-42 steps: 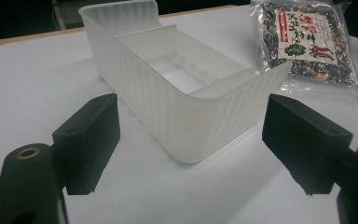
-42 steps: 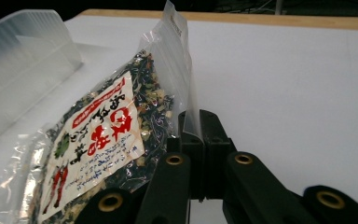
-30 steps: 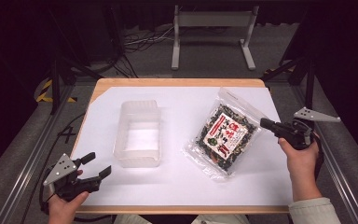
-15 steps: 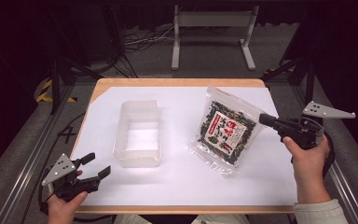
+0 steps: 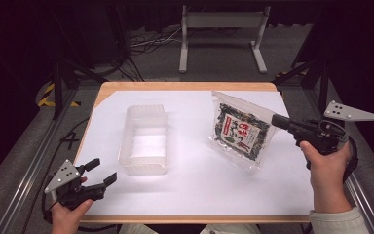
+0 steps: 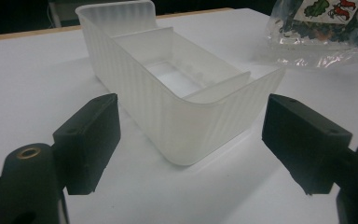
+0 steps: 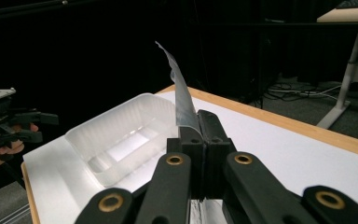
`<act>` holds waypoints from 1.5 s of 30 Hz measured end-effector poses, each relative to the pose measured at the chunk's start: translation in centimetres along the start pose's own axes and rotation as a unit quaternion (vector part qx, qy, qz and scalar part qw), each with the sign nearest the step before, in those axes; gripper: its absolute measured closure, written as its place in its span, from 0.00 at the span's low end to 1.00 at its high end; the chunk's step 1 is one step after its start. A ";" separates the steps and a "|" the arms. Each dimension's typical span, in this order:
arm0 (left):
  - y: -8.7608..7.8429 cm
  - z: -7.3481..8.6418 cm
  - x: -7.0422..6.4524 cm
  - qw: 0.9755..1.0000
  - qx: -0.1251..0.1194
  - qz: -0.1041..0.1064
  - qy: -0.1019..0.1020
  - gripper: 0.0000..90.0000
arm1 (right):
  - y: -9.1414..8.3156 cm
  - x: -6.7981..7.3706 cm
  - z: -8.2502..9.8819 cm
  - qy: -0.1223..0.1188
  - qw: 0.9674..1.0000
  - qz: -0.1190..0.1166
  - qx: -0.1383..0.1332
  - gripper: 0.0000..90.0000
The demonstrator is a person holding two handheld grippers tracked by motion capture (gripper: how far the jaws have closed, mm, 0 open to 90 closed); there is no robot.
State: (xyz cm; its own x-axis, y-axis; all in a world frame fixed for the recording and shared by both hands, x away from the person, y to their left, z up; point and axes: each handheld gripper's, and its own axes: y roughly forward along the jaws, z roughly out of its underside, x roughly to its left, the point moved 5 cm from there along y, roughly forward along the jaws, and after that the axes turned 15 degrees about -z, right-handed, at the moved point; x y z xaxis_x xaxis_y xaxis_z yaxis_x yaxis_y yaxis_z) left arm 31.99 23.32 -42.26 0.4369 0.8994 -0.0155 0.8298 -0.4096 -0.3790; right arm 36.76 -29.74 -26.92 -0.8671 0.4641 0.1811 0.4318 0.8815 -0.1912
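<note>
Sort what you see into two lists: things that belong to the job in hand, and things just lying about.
In the job:
- snack bag, pinched at its edge by the right claw
- clear plastic bin
- left claw, open beside the bin

Lying about:
- metal stand behind the table
- floor cables

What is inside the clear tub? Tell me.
Nothing visible: the tub looks empty, the white table cover showing through its floor. A divider crosses it in the left gripper view, hiding the far compartment's floor.
</note>
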 end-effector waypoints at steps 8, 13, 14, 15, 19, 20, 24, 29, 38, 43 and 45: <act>0.2 -1.7 -1.1 1.000 -0.009 0.015 0.008 0.19 | -0.1 0.7 -1.3 -0.016 1.000 -0.009 -0.004 1.00; 0.4 -2.5 -1.9 1.000 -0.008 0.027 0.009 0.19 | 0.3 1.6 -2.3 -0.030 0.999 -0.018 -0.003 1.00; 0.4 -2.6 -2.0 1.000 -0.008 0.028 0.010 0.19 | 0.4 1.9 -2.5 -0.034 0.999 -0.019 -0.002 1.00; 0.4 -2.9 -2.1 0.999 -0.012 0.029 0.014 0.18 | 0.4 2.0 -2.7 -0.036 0.999 -0.021 -0.002 1.00; 0.5 -3.8 -2.7 0.999 -0.023 0.035 0.015 0.18 | 0.6 2.5 -3.3 -0.041 0.999 -0.027 -0.002 1.00; 0.5 -4.2 -2.9 0.999 -0.026 0.035 0.018 0.18 | 0.8 2.6 -3.5 -0.042 0.999 -0.031 -0.002 1.00; 0.8 -5.6 -3.8 0.998 -0.039 0.044 0.020 0.18 | 1.2 3.1 -4.0 -0.046 0.998 -0.043 -0.001 1.00; 1.6 -7.4 -5.5 0.996 -0.054 0.057 0.029 0.18 | 1.7 3.8 -4.7 -0.057 0.997 -0.057 0.002 1.00; 3.2 -10.4 -8.2 0.993 -0.080 0.082 0.038 0.18 | 2.4 4.5 -5.1 -0.063 0.995 -0.077 0.009 1.00; 4.2 -12.0 -9.0 0.991 -0.096 0.094 0.031 0.19 | 2.8 4.8 -5.2 -0.064 0.994 -0.089 0.008 1.00; 4.5 -12.5 -9.4 0.989 -0.101 0.100 0.029 0.19 | 3.0 5.0 -5.2 -0.065 0.993 -0.095 0.008 1.00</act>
State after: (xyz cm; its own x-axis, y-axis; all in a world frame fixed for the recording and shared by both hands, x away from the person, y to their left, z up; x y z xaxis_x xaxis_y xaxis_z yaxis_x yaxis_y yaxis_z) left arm 35.99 11.13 -32.28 0.6141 0.7890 -0.0171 0.7742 -0.6065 -0.1813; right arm 35.04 -24.34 -21.52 -0.9578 0.2735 0.0886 0.2545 0.9500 -0.1809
